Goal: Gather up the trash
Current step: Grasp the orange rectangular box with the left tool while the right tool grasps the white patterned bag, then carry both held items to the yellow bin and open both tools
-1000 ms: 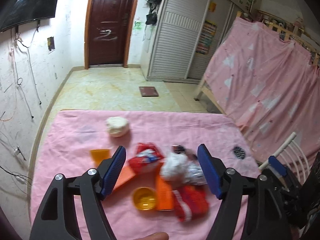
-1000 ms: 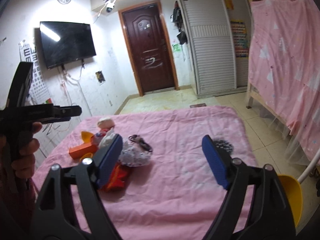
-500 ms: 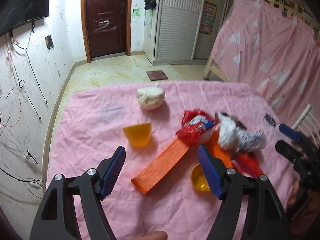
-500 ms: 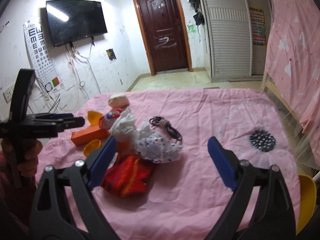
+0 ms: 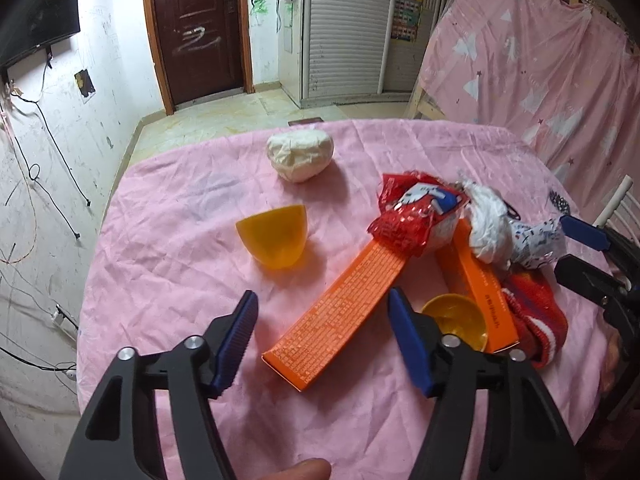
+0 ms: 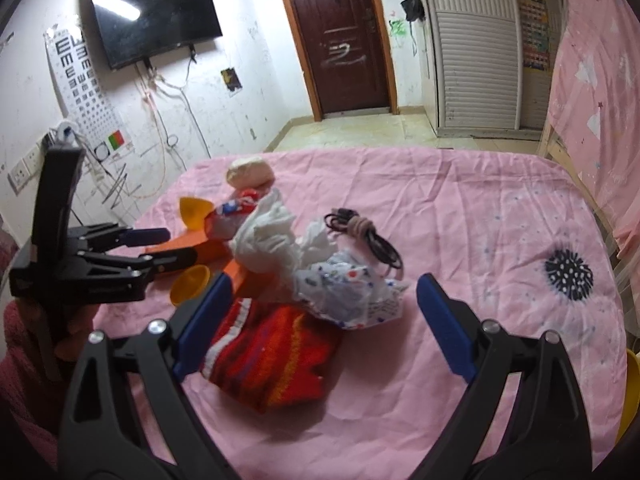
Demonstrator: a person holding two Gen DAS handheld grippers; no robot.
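Trash lies in a pile on the pink-covered table. A long orange box lies just ahead of my open left gripper. A red snack wrapper, crumpled white plastic, a second orange box, a yellow cup, a yellow lid and a red knit cloth lie close together. My right gripper is open and empty over the red cloth and a printed white bag. It also shows at the right of the left wrist view.
A white crumpled ball sits farther back on the table. A coiled black cable lies behind the bag. A black spiky print marks the cloth at right. A pink curtain hangs to the right; the left table edge is near a wall.
Both grippers have moved closer to the pile. The left view has swung left, so the orange box now lies between its fingers. The right gripper now hovers over the red cloth.
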